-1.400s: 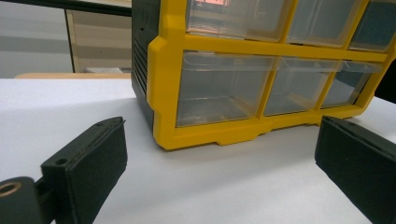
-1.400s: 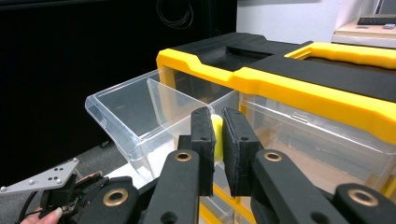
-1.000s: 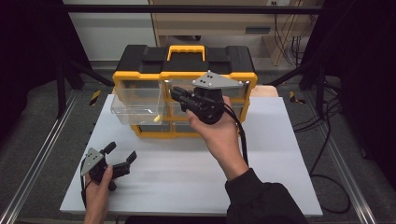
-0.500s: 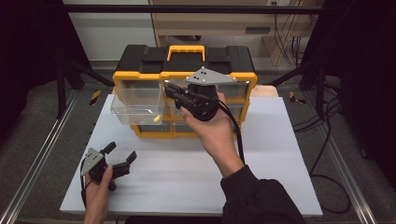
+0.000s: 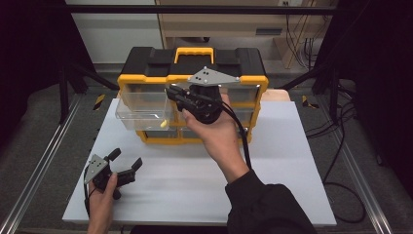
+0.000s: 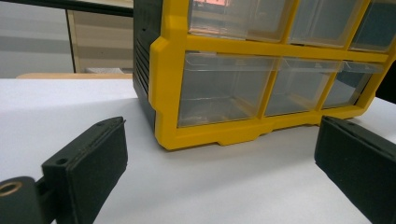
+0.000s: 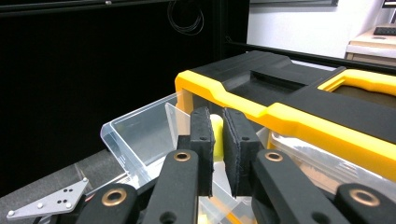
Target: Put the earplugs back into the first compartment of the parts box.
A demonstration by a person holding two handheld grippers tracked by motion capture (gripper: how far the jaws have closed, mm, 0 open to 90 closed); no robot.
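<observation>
Since a second ago my right gripper point(image 5: 173, 92) has crept far-left over the one pulled-out clear drawer point(image 5: 141, 111) of the yellow organizer point(image 5: 253, 80), jaws pinching one small yellow piece point(image 7: 216, 135) directly above it, while my left gripper point(image 5: 127, 163) rests wide open, near-left.

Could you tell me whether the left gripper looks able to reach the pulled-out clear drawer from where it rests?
Probably yes: the left gripper sits open on the white table, with bare surface between it and the pulled-out drawer. The right gripper hovers by that drawer's inner end.
</observation>
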